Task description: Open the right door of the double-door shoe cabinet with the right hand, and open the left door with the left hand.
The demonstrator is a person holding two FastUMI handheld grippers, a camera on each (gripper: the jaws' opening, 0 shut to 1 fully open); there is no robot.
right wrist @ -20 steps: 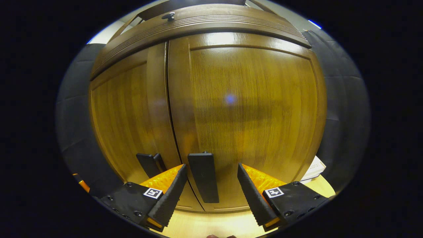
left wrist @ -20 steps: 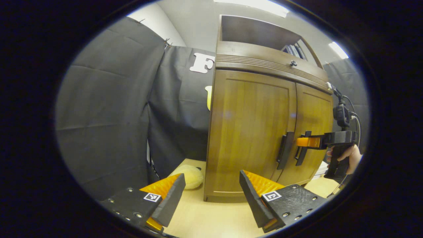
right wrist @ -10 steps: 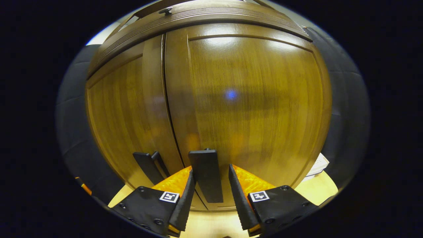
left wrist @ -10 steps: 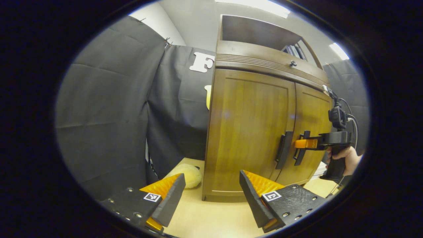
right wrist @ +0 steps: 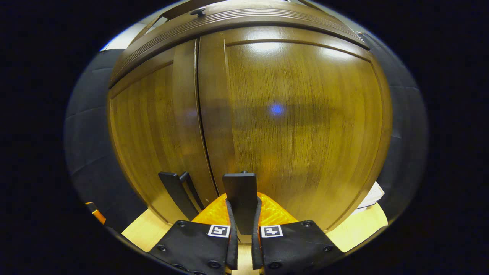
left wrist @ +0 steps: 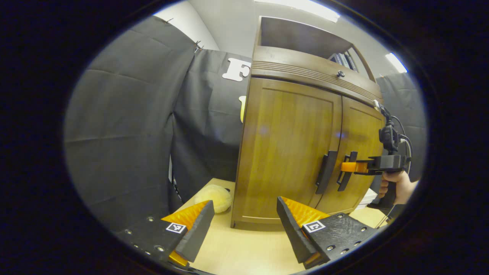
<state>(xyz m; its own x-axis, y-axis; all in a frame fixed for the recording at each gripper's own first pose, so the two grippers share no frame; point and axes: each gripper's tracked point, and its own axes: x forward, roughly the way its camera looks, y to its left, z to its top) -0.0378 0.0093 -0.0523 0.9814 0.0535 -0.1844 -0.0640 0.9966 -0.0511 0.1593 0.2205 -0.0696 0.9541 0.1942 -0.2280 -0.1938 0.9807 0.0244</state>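
We take the shoe cabinet (left wrist: pixel 301 152) as our landmark; it stands on the pale tabletop (left wrist: pixel 244 252) with both doors shut. In the right gripper view, our right hand-held gripper (right wrist: pixel 244 225) is pressed against the front of the right door (right wrist: pixel 305 126), its two fingers pinching the dark right door handle (right wrist: pixel 240 194) from either side. The left door handle (right wrist: pixel 177 193) stands just beside it across the seam, untouched. In the left gripper view that same hand-held gripper reaches the cabinet's front from the right, gripped by a hand (left wrist: pixel 399 187).

Our left hand-held gripper (left wrist: pixel 244 225) hovers well apart from the cabinet, off its left front corner, with its fingers spread wide and nothing between them. The left door (left wrist: pixel 290 149) faces it. A yellow plush toy (left wrist: pixel 214 196) lies on the tabletop just beside the cabinet's left side, and a white box (right wrist: pixel 370 196) sits by its right side.
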